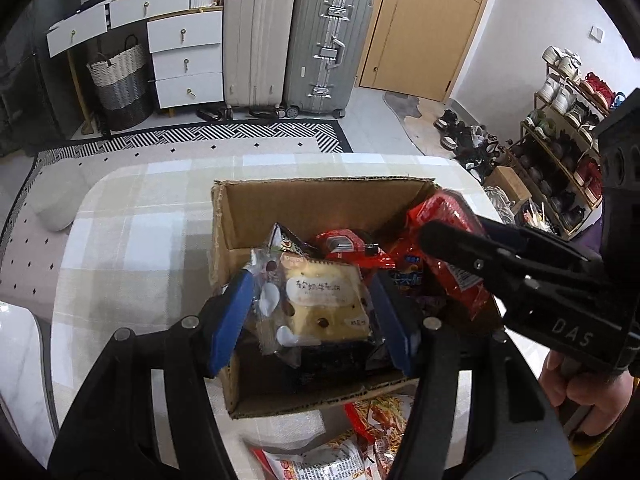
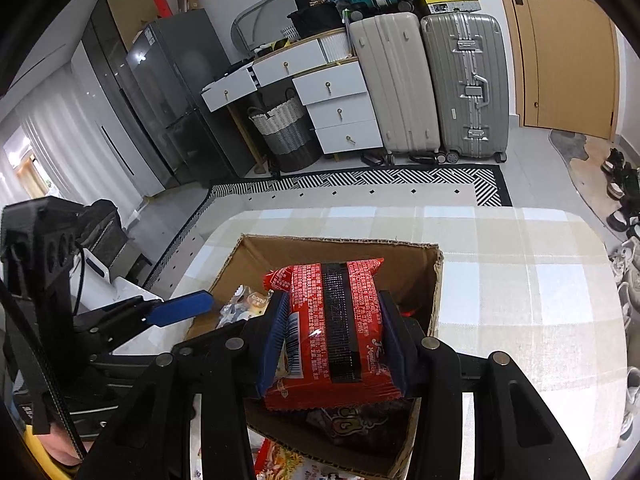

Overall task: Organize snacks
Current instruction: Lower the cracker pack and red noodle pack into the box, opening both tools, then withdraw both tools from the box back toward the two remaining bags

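Note:
An open cardboard box [image 1: 320,196] [image 2: 320,248] stands on the checked tablecloth and holds several snack packets [image 1: 344,244]. Over the box's near left part, my left gripper [image 1: 314,280] is shut on a clear packet with a yellow biscuit [image 1: 324,300], its blue pads pressing both sides. One of its blue fingers [image 2: 180,310] shows in the right wrist view. My right gripper [image 2: 334,300] is shut on a red noodle packet [image 2: 332,328] [image 1: 452,240], held over the box's right side. Its black finger [image 1: 480,248] reaches in from the right in the left wrist view.
More snack bags [image 1: 360,440] [image 2: 288,460] lie on the table [image 1: 140,220] in front of the box. A person's hand [image 1: 580,384] grips the right tool. Beyond the table are a rug, drawers, two suitcases [image 2: 432,80] and a shoe rack [image 1: 568,140].

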The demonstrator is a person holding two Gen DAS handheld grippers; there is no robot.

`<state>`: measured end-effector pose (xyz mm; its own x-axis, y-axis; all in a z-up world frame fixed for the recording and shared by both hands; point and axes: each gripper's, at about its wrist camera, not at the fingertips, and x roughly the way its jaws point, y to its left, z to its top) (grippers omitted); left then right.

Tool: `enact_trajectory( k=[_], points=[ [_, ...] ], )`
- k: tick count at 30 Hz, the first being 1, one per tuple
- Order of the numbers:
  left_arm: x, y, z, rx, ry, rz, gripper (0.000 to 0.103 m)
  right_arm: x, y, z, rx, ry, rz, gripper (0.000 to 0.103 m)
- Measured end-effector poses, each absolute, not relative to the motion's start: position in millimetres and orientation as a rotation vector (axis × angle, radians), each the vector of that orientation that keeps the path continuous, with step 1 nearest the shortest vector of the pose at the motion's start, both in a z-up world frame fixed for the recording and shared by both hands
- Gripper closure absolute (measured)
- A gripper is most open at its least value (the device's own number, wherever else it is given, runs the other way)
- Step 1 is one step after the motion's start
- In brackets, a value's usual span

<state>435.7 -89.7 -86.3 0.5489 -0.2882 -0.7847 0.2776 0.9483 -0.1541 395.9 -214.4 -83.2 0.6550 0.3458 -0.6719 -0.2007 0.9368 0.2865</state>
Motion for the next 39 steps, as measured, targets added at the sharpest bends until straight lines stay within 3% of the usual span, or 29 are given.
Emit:
enact_trajectory(
  k=[13,22,26,31,39],
  points=[
    [411.1,-80.6,-61.7,-0.001,0.907,-0.298,0.043,389.7,-207.1,-76.6,0.167,0.794,0.295,0.057],
    [360.4,-72.9,-22.0,0.008,0.853,-0.272,0.041,345.4,-202.8,-34.3,0.171,0.716,0.321,0.056],
    [323.7,-66.2,3.5,0.004,0.793,-0.258,0.025,309.2,-197.0,-5.6,0.149,0.653,0.338,0.053],
    [267.3,-59.5,33.9,0.0,0.72,-0.244,0.024,253.5,-189.0,27.5,0.117,0.57,0.366,0.052],
    [169.1,-49.8,73.3,0.006,0.612,-0.215,0.021,161.7,-179.8,58.3,0.102,0.46,0.406,0.035]
  ],
)
